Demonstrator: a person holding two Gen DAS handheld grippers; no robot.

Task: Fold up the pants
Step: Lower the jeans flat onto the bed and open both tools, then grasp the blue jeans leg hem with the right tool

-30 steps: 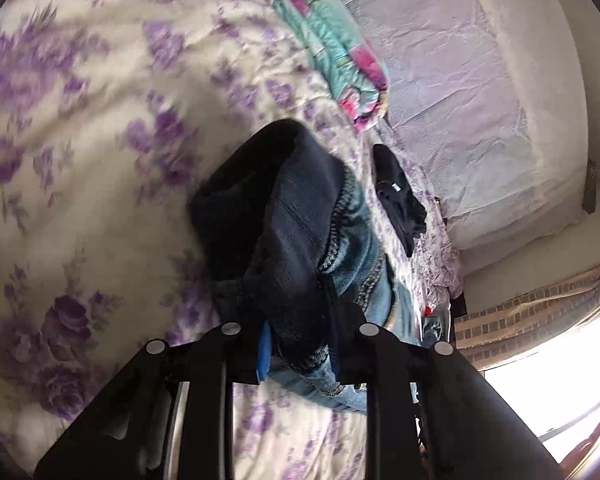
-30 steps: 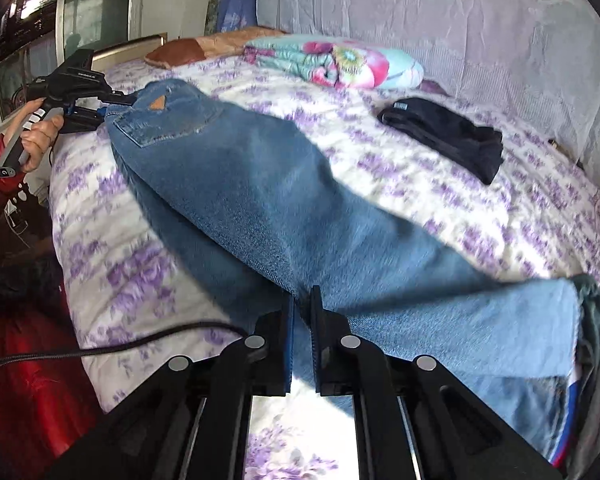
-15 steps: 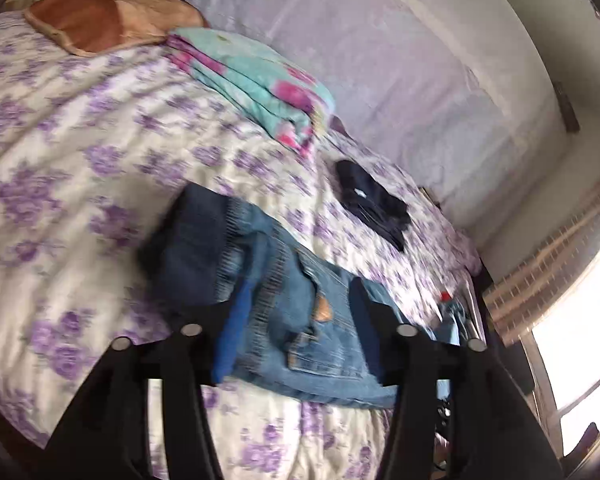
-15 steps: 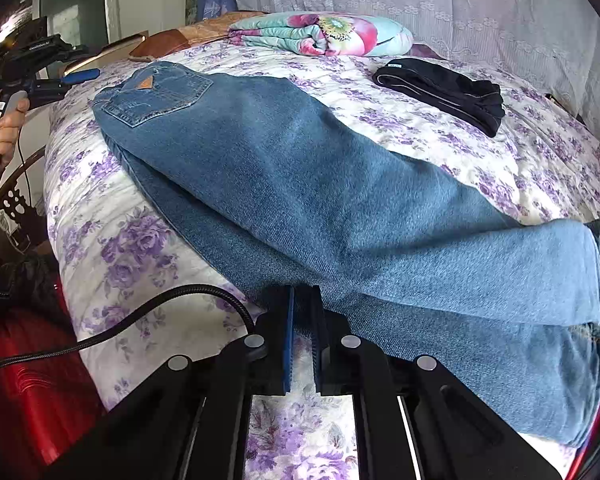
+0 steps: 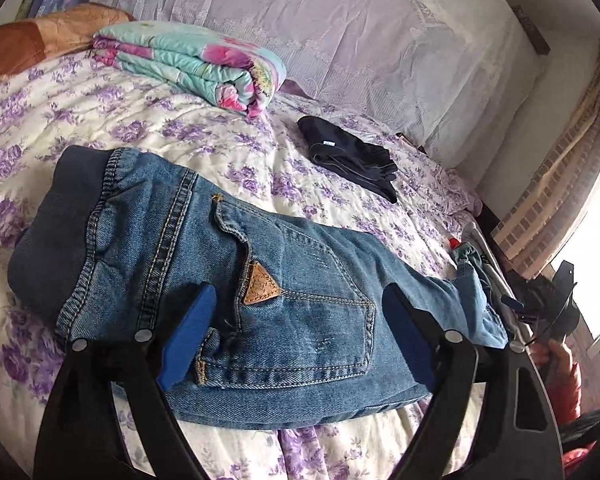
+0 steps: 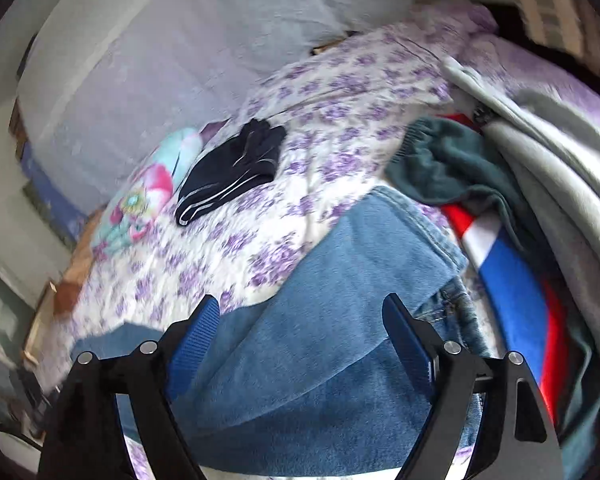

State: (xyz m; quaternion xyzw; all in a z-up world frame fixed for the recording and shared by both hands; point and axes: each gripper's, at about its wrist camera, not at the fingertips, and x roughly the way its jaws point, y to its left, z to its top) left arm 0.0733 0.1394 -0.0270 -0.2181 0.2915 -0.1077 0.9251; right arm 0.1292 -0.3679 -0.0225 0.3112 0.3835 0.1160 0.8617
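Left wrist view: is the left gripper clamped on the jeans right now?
No, the left gripper stands wide open, its blue pads clear of the jeans lying flat on the bed.

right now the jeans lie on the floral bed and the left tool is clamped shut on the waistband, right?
Not quite. The jeans do lie on the floral bed, but the left tool stands open above them, its jaws having just opened, gripping nothing, as the left wrist view shows.

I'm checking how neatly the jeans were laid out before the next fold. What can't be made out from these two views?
- Jeans, left wrist view: the near edge is hidden behind the open left hand-held gripper.
- Jeans' leg ends, right wrist view: motion blur smears the hems; the clothes pile crowds them.
- Navy garment: its label is too small to read.
- Right hand-held gripper: open; what lies below is cut off.
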